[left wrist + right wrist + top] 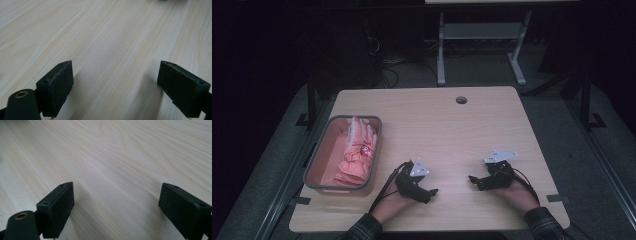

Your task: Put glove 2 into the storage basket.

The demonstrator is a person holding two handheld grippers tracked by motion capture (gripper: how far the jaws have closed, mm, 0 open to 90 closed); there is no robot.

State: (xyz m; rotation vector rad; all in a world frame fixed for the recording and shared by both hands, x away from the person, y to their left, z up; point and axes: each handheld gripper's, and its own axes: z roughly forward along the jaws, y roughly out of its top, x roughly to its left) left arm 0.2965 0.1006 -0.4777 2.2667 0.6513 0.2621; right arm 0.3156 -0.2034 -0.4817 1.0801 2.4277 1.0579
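hand-held grippers (453,185) low, jaws wide

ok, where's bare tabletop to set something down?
Free: the middle between left gripper and right gripper, and the whole far half up to the cable hole. Crowded: the left edge, taken by the bin holding pink cloth.

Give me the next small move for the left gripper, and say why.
Probably swing the left gripper left toward the pink cloth in the grey bin. Its fingers stand open over bare table, holding nothing, and the cloth is the nearest thing.
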